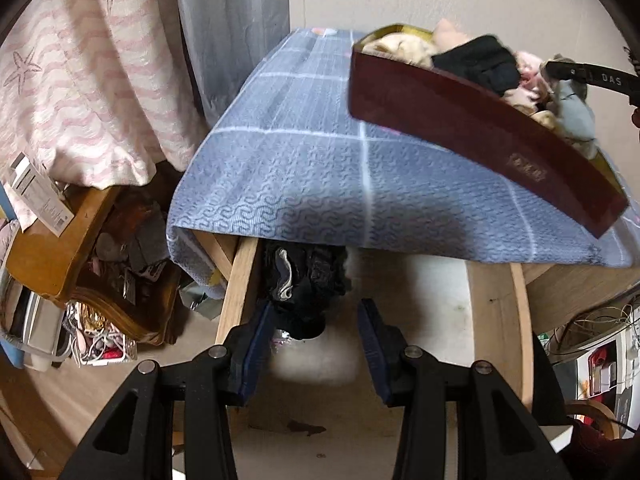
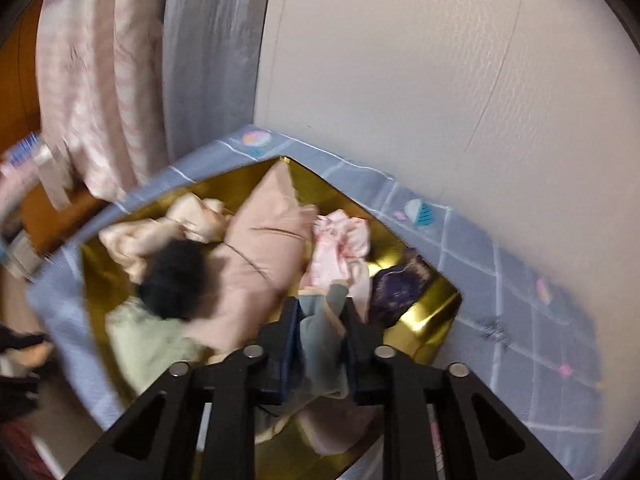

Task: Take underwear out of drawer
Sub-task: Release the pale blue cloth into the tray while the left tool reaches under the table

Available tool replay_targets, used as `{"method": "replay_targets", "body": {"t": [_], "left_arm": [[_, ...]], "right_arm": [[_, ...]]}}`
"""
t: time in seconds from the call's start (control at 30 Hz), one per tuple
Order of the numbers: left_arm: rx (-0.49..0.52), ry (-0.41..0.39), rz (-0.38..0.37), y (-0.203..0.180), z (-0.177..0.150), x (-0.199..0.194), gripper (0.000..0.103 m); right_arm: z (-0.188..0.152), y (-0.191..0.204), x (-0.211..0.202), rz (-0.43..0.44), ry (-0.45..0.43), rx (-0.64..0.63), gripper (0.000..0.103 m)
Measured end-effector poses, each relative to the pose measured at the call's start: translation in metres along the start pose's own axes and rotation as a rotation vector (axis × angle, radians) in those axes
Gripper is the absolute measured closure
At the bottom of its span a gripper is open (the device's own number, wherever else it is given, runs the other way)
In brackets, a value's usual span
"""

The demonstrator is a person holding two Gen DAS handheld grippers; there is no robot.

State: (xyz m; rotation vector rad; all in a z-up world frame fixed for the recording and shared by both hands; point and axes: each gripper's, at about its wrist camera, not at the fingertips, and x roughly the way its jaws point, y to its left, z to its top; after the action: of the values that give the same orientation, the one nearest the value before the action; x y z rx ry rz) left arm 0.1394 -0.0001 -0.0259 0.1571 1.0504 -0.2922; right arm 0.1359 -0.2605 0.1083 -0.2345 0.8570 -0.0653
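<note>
In the left wrist view an open wooden drawer (image 1: 240, 280) shows under a blue checked cloth (image 1: 312, 152). Dark underwear (image 1: 304, 280) lies bunched at its back left, on a pale drawer floor. My left gripper (image 1: 316, 306) hangs open just over that bundle, with nothing between its fingers. On the cloth stands a red box (image 1: 460, 120) with a gold lining (image 2: 432, 320), full of pink, cream, black and green garments. My right gripper (image 2: 323, 304) is over this box. A grey-blue garment (image 2: 320, 336) lies loosely between its parted fingers and rests on the pile.
Pink-striped starfish fabric (image 1: 80, 80) and a grey curtain (image 1: 232, 20) hang at the left. Below them a wooden stool (image 1: 52, 240) and cluttered baskets crowd the floor. A pale wall (image 2: 440, 80) backs the cloth-covered top. Cables and small items (image 1: 600, 340) lie at the right.
</note>
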Motion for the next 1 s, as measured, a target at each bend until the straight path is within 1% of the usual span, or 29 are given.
{"method": "replay_targets", "body": {"t": [0.03, 0.07, 0.1, 0.13, 0.17, 0.3, 0.33, 0.43, 0.47, 0.5, 0.6, 0.67, 0.7, 0.77, 0.83, 0.9, 1.0], "left_arm": [[0.002, 0.008, -0.004, 0.0, 0.0, 0.002, 0.059], [0.008, 0.023, -0.001, -0.001, 0.002, 0.006, 0.059], [0.016, 0.033, 0.01, -0.003, 0.002, 0.01, 0.059], [0.028, 0.042, 0.021, -0.004, 0.004, 0.014, 0.059], [0.041, 0.055, 0.026, -0.007, 0.005, 0.018, 0.059], [0.08, 0.113, 0.023, -0.014, 0.011, 0.037, 0.059], [0.096, 0.127, 0.026, -0.016, 0.012, 0.041, 0.059], [0.145, 0.178, 0.042, -0.02, 0.015, 0.053, 0.059], [0.16, 0.196, 0.035, -0.021, 0.016, 0.056, 0.059], [0.184, 0.21, 0.039, -0.023, 0.017, 0.059, 0.059], [0.286, 0.267, 0.09, -0.033, 0.018, 0.072, 0.059], [0.36, 0.303, 0.088, -0.04, 0.018, 0.08, 0.059], [0.398, 0.319, 0.105, -0.044, 0.018, 0.083, 0.059], [0.496, 0.35, 0.174, -0.052, 0.013, 0.094, 0.059], [0.568, 0.366, 0.218, -0.059, 0.01, 0.101, 0.06], [0.631, 0.332, 0.243, -0.066, 0.01, 0.101, 0.06], [0.715, 0.311, 0.256, -0.075, 0.006, 0.102, 0.06]], "right_arm": [[-0.001, 0.0, 0.002, -0.002, -0.009, 0.002, 0.061], [-0.004, -0.001, 0.0, 0.0, -0.027, 0.015, 0.046], [-0.007, -0.002, -0.003, 0.005, -0.045, 0.03, 0.036], [-0.01, -0.003, -0.009, 0.015, -0.071, 0.051, 0.034], [-0.013, -0.004, -0.017, 0.033, -0.108, 0.072, 0.034], [-0.02, -0.002, -0.041, 0.044, -0.18, 0.101, 0.034], [-0.023, -0.003, -0.05, 0.061, -0.205, 0.117, 0.034], [-0.032, -0.003, -0.07, 0.108, -0.252, 0.171, 0.028], [-0.036, -0.002, -0.079, 0.127, -0.271, 0.189, 0.026], [-0.039, -0.001, -0.084, 0.142, -0.284, 0.195, 0.025], [-0.048, 0.009, -0.099, 0.173, -0.315, 0.19, 0.025], [-0.053, 0.016, -0.108, 0.197, -0.332, 0.184, 0.025], [-0.055, 0.019, -0.111, 0.208, -0.337, 0.186, 0.025], [-0.06, 0.024, -0.116, 0.232, -0.343, 0.184, 0.025], [-0.064, 0.028, -0.119, 0.242, -0.344, 0.176, 0.025], [-0.069, 0.034, -0.121, 0.242, -0.348, 0.163, 0.025], [-0.075, 0.038, -0.123, 0.254, -0.346, 0.162, 0.025]]}}
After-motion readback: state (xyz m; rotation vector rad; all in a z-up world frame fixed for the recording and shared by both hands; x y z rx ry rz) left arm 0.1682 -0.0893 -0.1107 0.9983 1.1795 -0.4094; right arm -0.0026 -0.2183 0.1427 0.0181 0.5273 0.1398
